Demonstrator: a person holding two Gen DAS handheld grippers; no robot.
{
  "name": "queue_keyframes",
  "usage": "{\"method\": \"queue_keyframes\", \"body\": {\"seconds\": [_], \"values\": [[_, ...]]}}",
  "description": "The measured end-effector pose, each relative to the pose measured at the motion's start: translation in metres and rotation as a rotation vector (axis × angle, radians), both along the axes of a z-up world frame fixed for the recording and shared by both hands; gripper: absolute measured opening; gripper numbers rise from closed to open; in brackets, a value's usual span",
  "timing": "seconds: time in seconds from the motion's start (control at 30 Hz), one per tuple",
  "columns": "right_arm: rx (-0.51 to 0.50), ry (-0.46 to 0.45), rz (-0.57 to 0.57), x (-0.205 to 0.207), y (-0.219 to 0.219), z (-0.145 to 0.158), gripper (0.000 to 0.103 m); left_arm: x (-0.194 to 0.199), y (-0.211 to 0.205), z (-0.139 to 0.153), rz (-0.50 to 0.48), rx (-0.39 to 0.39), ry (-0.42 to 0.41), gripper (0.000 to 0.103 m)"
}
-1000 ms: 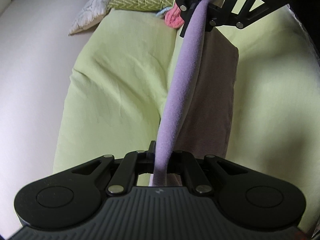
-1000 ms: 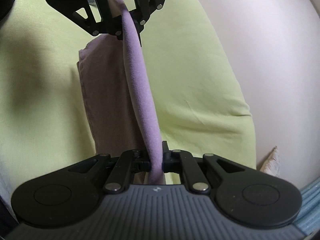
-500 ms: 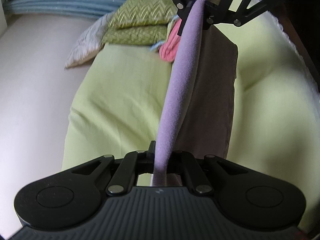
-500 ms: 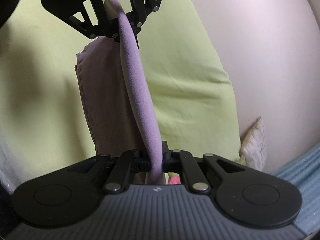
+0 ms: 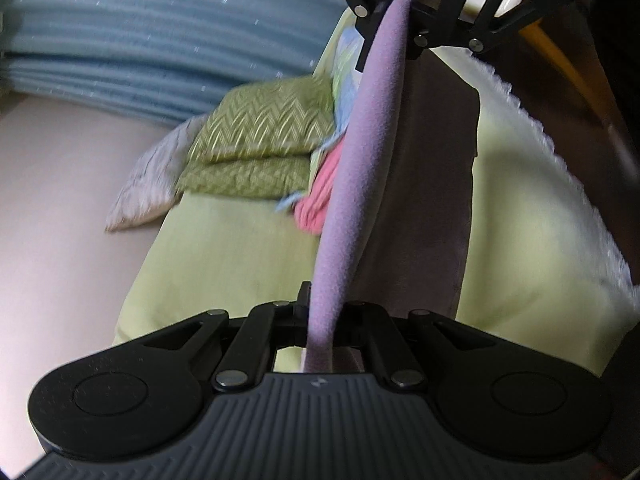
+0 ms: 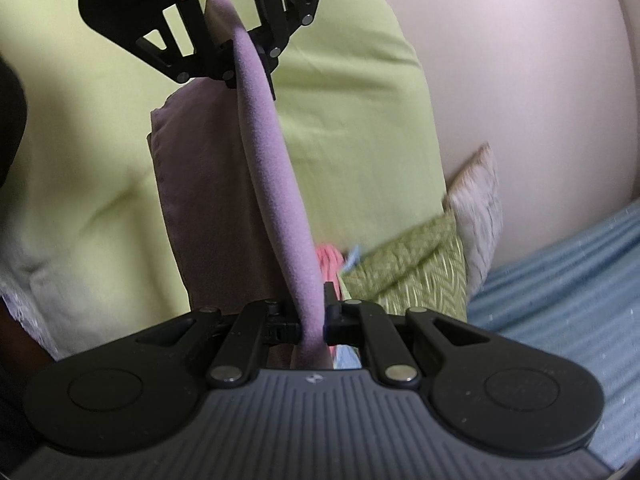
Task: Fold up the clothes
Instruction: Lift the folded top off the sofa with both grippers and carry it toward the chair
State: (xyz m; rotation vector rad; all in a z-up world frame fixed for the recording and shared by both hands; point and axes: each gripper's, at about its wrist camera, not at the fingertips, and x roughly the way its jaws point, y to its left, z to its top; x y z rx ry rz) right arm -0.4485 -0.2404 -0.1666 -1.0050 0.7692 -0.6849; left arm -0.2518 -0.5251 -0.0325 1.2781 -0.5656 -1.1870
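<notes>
We swing toward the far pillows (image 5: 256, 148), both hand-held grippers, left (image 5: 320, 320) and right (image 6: 312, 316), clamping the purple cloth (image 5: 360, 168) stretched above the bed (image 5: 224, 264); a slipping edge undoes our fold.

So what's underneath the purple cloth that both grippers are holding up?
Below the hanging purple cloth held by the left gripper and right gripper lies the light green sheet. A pink garment shows beside it. Whatever lies directly behind the cloth is covered.
</notes>
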Motion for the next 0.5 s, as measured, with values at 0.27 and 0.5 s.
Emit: {"method": "queue_keyframes", "body": {"seconds": [0.27,0.5], "values": [[0.013,0.0,-0.125,0.012,-0.105,0.035,0.006,-0.041,-0.045,-0.005,-0.127,0.006,-0.001,0.003],[0.023,0.006,-0.242,-0.03,-0.168,0.058,0.006,-0.094,-0.059,-0.009,-0.256,-0.002,-0.002,0.003]]}}
